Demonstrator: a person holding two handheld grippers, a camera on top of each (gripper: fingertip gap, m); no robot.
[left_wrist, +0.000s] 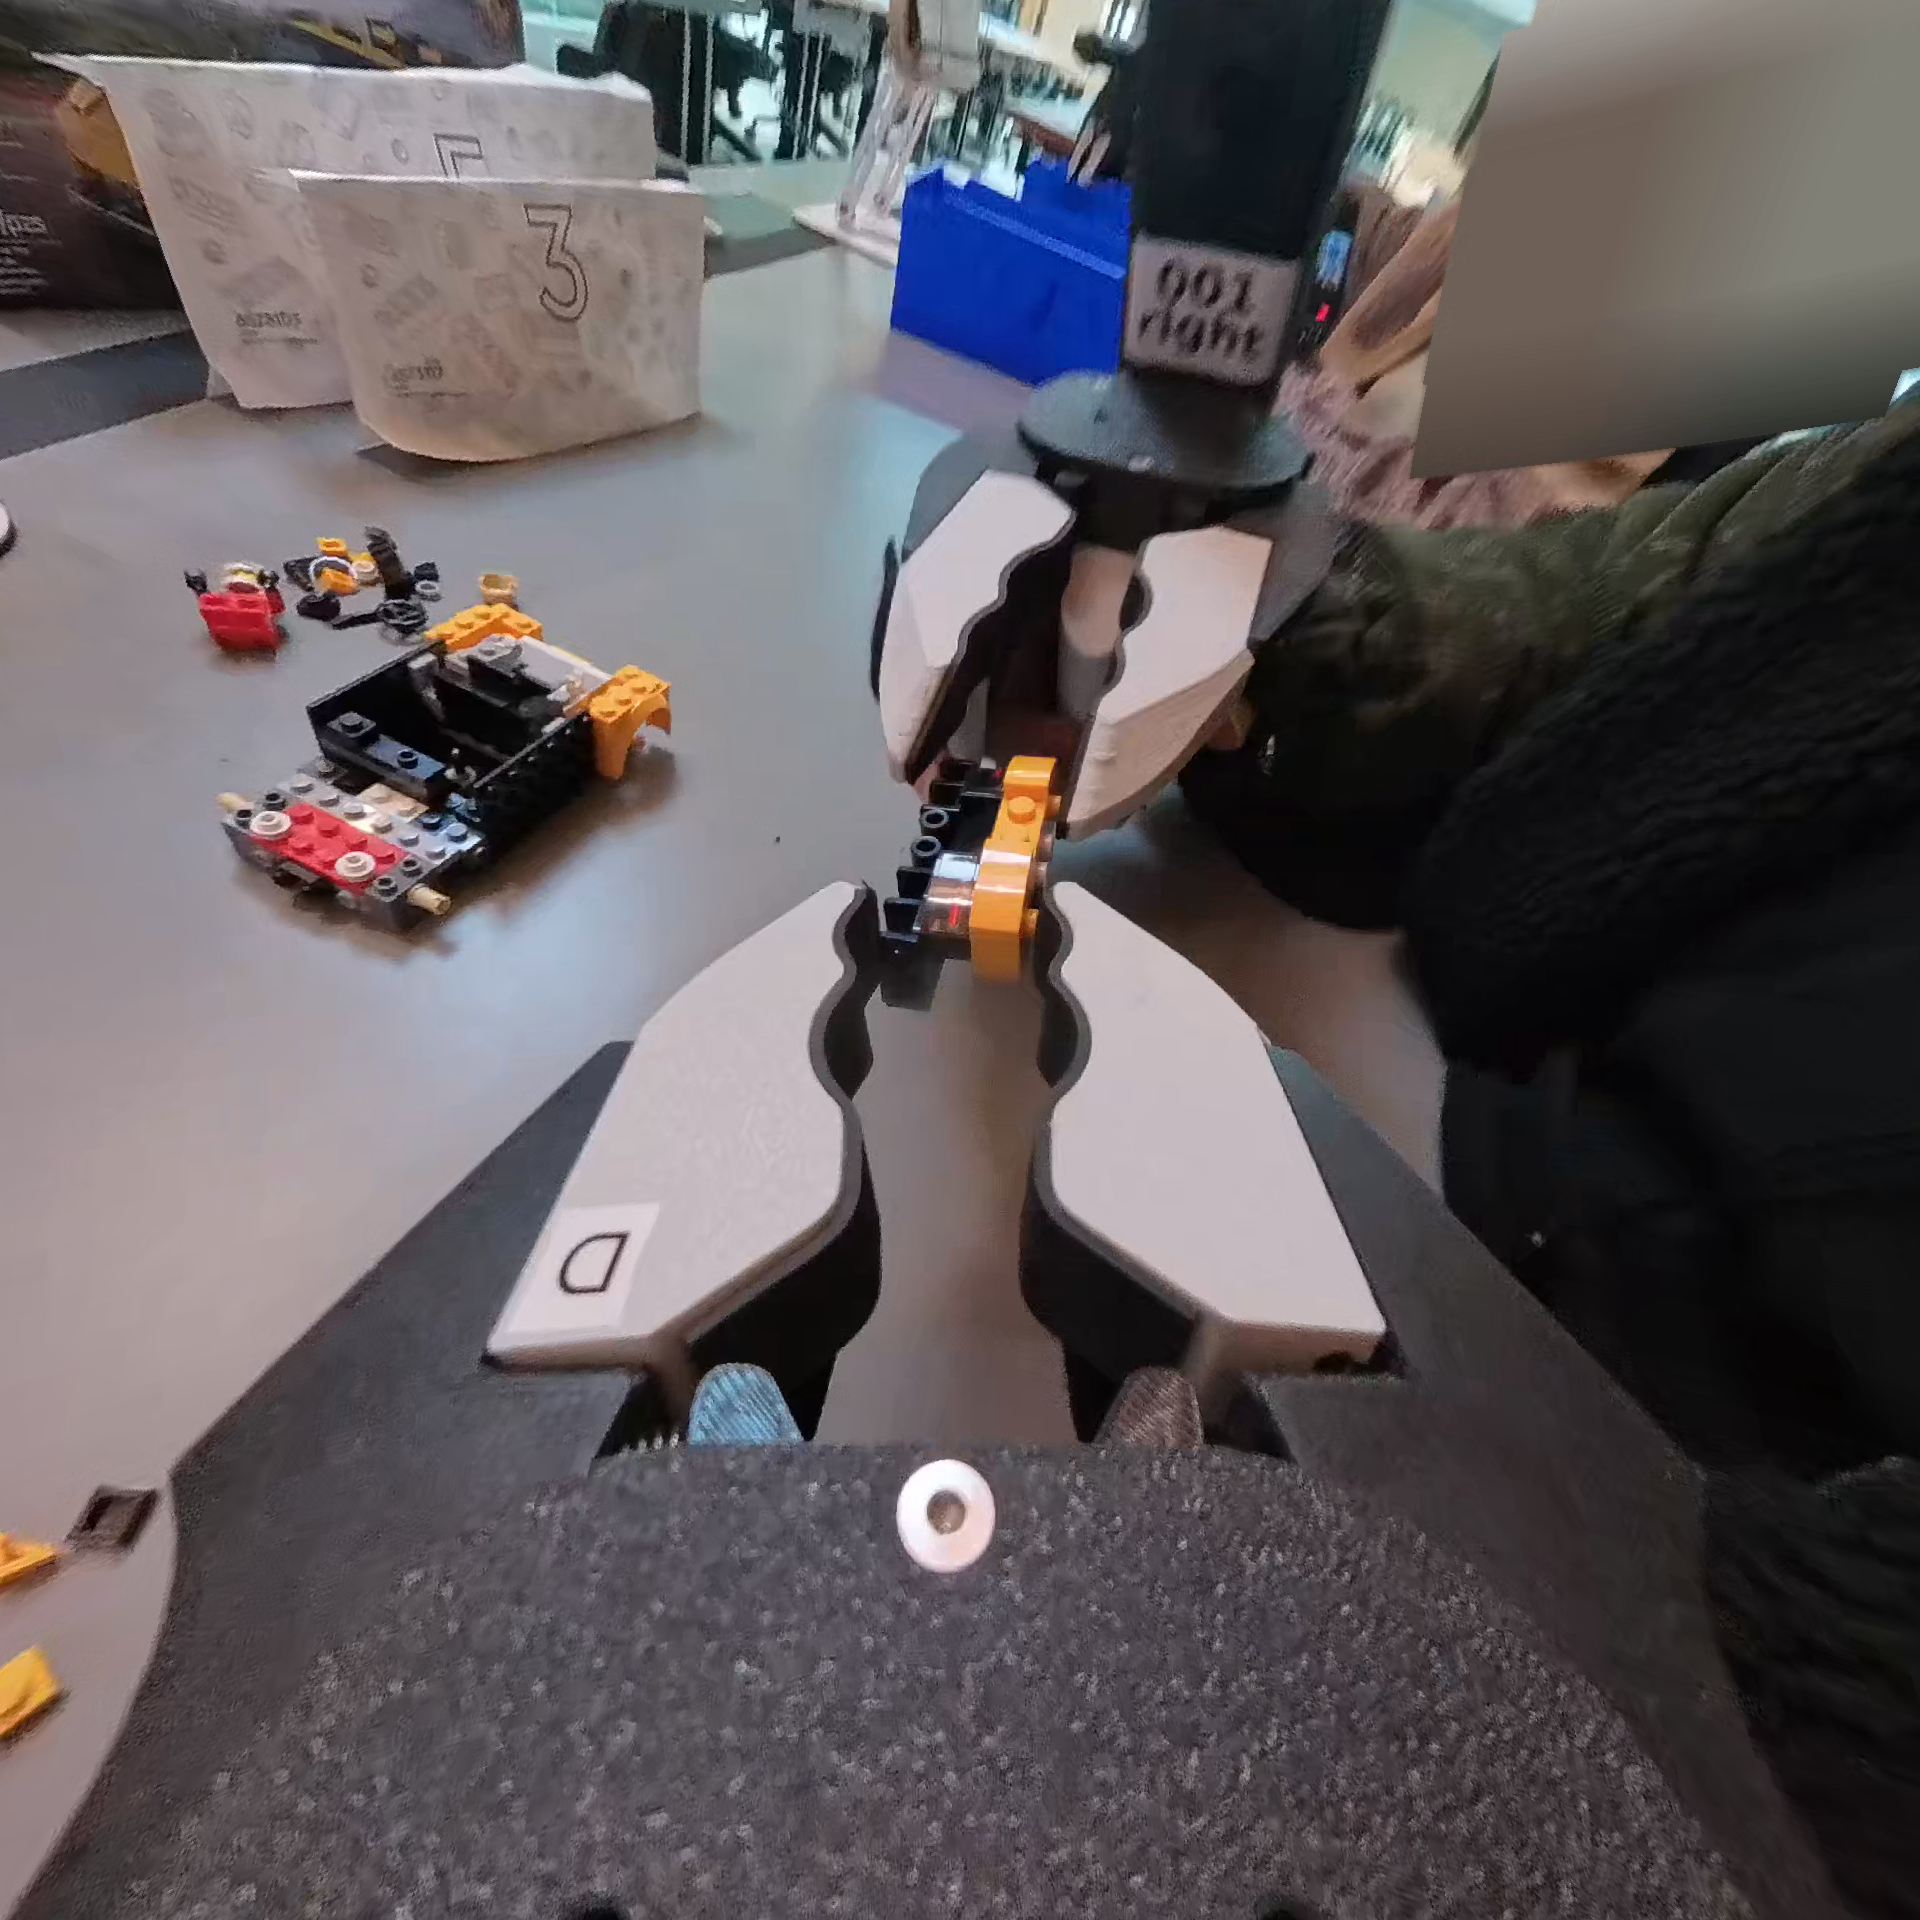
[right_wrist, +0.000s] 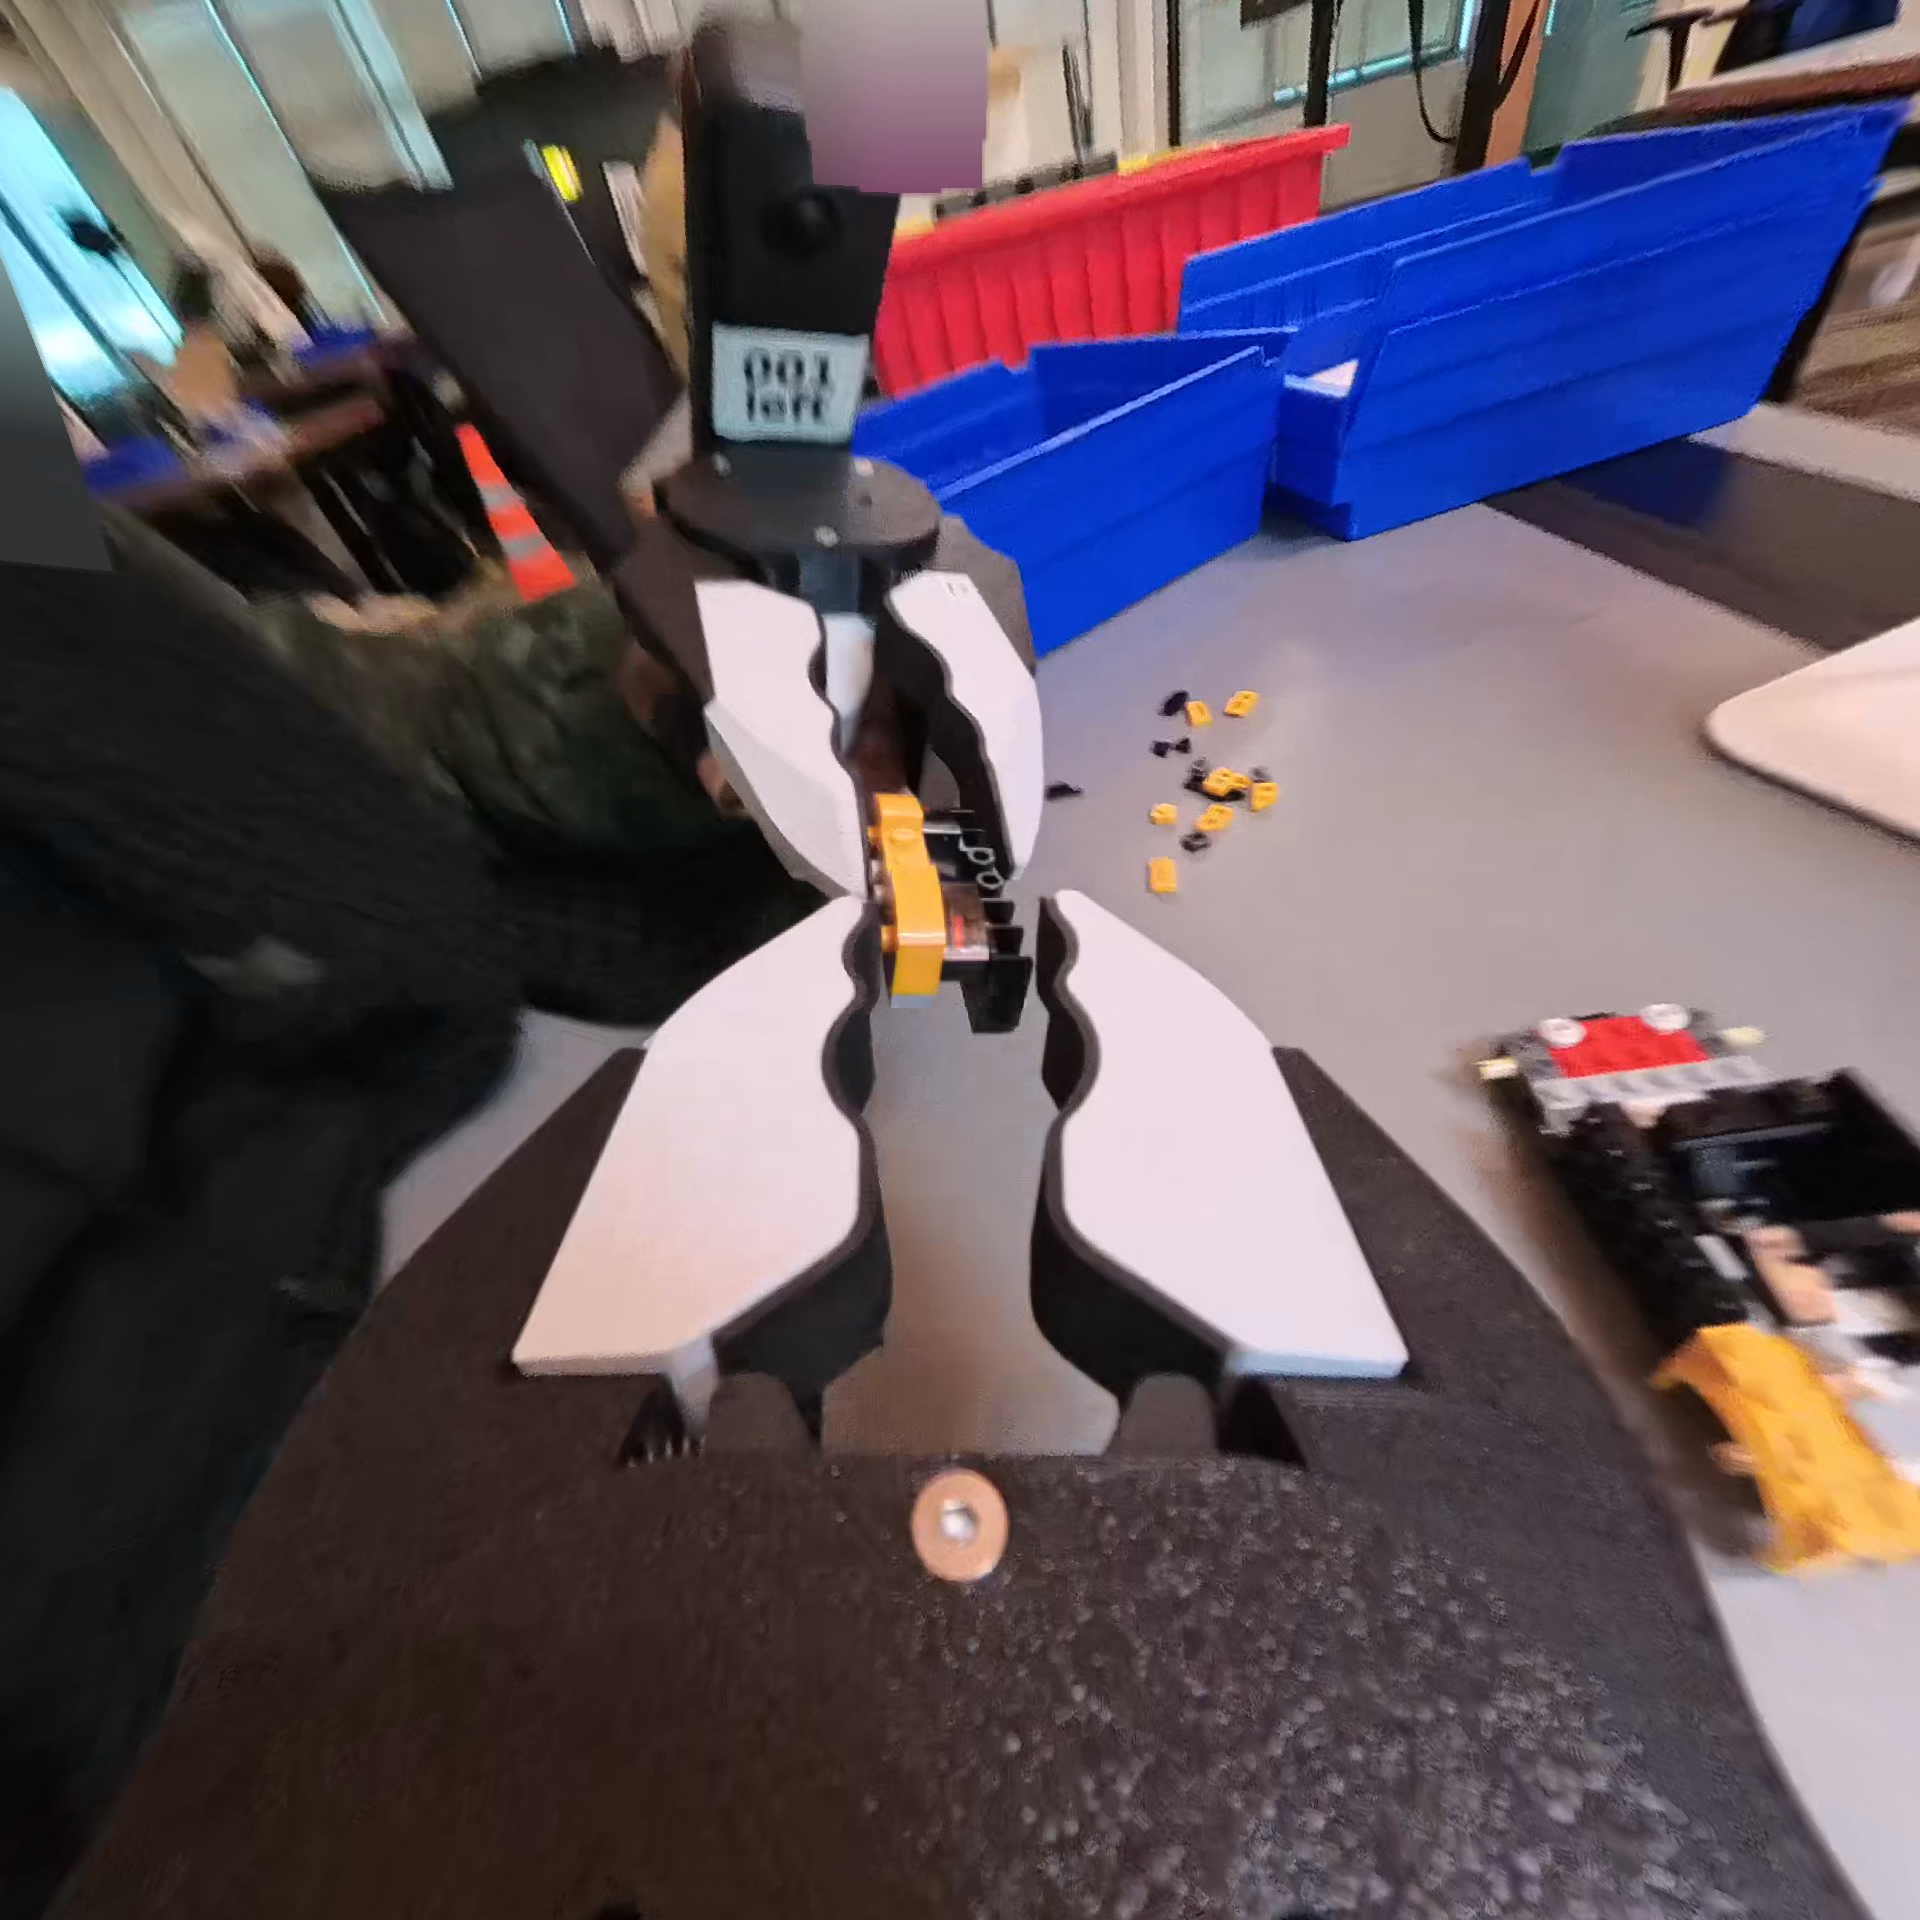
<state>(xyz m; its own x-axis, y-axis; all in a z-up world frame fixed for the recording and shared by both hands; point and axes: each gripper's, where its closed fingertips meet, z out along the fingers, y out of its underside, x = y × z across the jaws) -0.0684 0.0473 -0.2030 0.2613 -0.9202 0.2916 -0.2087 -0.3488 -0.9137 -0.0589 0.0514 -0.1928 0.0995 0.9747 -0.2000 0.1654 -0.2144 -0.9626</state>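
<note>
Both tools meet tip to tip above the grey table (left_wrist: 727, 395), and one small brick piece (left_wrist: 977, 862) hangs between them. The left tool (left_wrist: 961, 935) grips its near end: one pad presses the black side, the other the orange side. The right tool (right_wrist: 951, 945) grips the opposite end in the same way, with its pads on the orange and black sides.

The piece is long and narrow. Its long axis runs from one tool to the other, roughly level, and one end points into each tool. One long side is a smooth, glossy orange arch with round studs; the other side is black, with a stepped, comb-like edge and small tubes. Between them sits a shiny clear part.

The fingers (left_wrist: 727, 1122) of the tools are flat and pale grey with wavy black inner edges.

Left of the piece in the left wrist view lies a half-built car (left_wrist: 436, 769) of black, grey, red and orange bricks, with small loose parts (left_wrist: 343, 582) beyond it. Farther back stand white printed paper bags (left_wrist: 520, 312) and a blue bin (left_wrist: 997, 270).
</note>
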